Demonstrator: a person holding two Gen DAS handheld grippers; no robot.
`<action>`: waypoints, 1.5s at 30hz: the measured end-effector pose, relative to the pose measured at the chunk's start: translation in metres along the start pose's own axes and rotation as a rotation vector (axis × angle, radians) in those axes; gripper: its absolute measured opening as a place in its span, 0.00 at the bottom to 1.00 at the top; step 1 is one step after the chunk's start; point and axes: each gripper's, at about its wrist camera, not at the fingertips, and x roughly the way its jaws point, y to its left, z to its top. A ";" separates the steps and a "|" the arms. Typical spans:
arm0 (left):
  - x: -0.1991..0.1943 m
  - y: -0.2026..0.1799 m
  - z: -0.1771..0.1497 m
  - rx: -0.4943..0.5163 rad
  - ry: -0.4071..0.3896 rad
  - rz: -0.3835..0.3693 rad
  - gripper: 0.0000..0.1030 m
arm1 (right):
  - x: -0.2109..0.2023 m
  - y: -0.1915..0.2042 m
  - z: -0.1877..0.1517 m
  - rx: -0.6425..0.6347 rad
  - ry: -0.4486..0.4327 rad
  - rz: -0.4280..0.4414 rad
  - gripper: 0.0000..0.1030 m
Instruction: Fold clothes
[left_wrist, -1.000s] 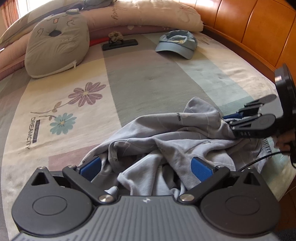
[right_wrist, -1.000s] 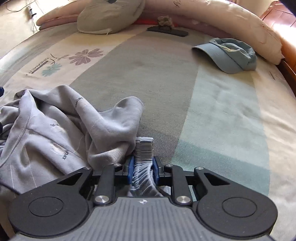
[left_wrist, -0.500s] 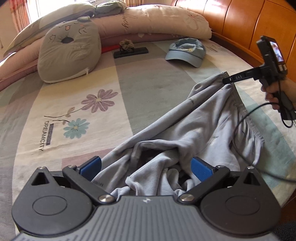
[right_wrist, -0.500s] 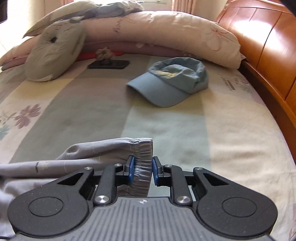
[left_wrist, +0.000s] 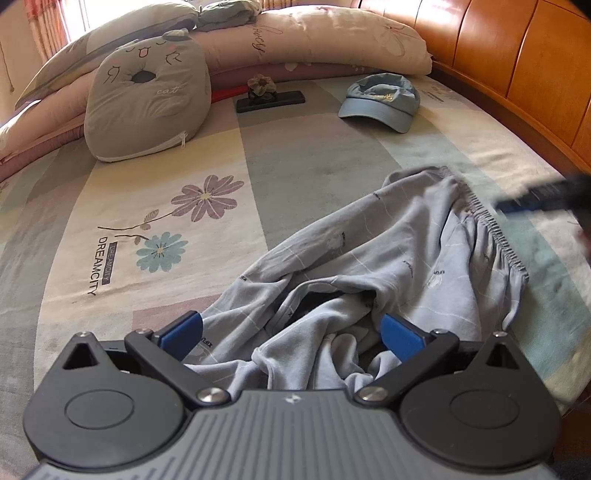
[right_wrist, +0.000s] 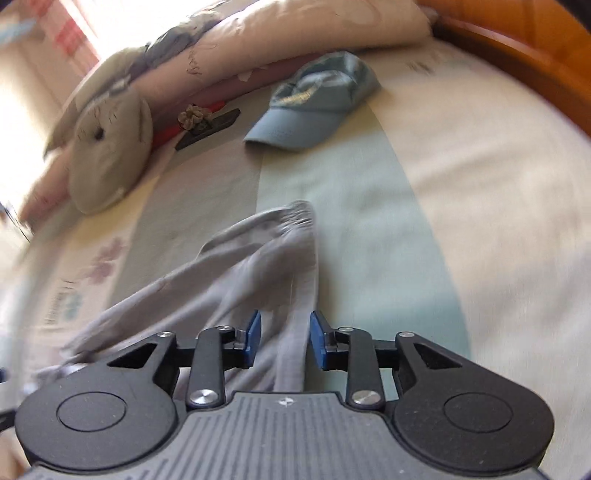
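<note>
My left gripper (left_wrist: 291, 332) has its jaws spread wide over the crumpled grey trousers (left_wrist: 388, 258) lying on the bedsheet (left_wrist: 314, 155). My right gripper (right_wrist: 285, 339) is parted too, the trousers' waistband (right_wrist: 299, 216) lying free ahead.

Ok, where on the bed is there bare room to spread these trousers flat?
Bare sheet runs from the grey trousers up to the blue cap and black phone; the flower-print patch below the cat pillow is free too. The strip by the wooden bed frame looks narrow. The near edge is crowded with bunched fabric.
</note>
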 end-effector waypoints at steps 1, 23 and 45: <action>0.002 0.000 0.001 -0.003 0.002 -0.008 0.99 | -0.010 -0.004 -0.014 0.033 0.009 0.018 0.40; 0.029 -0.016 0.011 0.118 0.003 -0.190 0.99 | -0.037 0.010 -0.129 0.265 0.006 -0.065 0.03; 0.024 0.083 -0.032 0.059 0.037 -0.135 0.99 | -0.052 0.086 -0.099 0.069 -0.071 -0.295 0.51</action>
